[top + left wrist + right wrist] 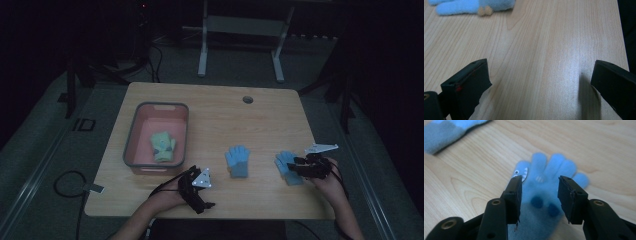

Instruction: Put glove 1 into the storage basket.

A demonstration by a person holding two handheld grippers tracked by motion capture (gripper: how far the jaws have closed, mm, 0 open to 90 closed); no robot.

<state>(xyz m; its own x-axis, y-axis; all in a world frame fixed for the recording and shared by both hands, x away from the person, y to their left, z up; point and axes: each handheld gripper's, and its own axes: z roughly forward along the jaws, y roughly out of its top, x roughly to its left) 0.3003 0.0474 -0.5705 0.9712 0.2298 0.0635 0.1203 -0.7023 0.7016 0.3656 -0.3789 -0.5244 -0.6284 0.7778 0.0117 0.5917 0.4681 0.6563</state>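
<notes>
Here the right gripper [540, 195] has its fingers [515, 195] parted to about half width, straddling the palm of a blue glove [549, 170] that lies flat on the wooden surface [474, 182]; the pads are not pressing on the fabric, so nothing is gripped yet, and the gap looks set to pinch the knit just below the glove's fingers. In the high view that right gripper [298, 166] sits over the right-hand glove [285, 162] near the surface's right edge, approaching from the side, probably so the glove can be lifted by its middle without dragging. The left gripper [540, 85] rests low over bare wood with fingers [466, 85] spread wide and empty, parked at the front edge, likely out of the way while the other hand works; it shows in the high view too [210, 204]. A second blue glove [237, 161] lies flat mid-surface between the two hands, its edge also visible at the top of the left gripper view [471, 5]. Further left a pink bin with a grey rim [131, 145] holds a green glove [163, 146], which suggests gloves are being collected there, so the blue pair is probably headed for it.
</notes>
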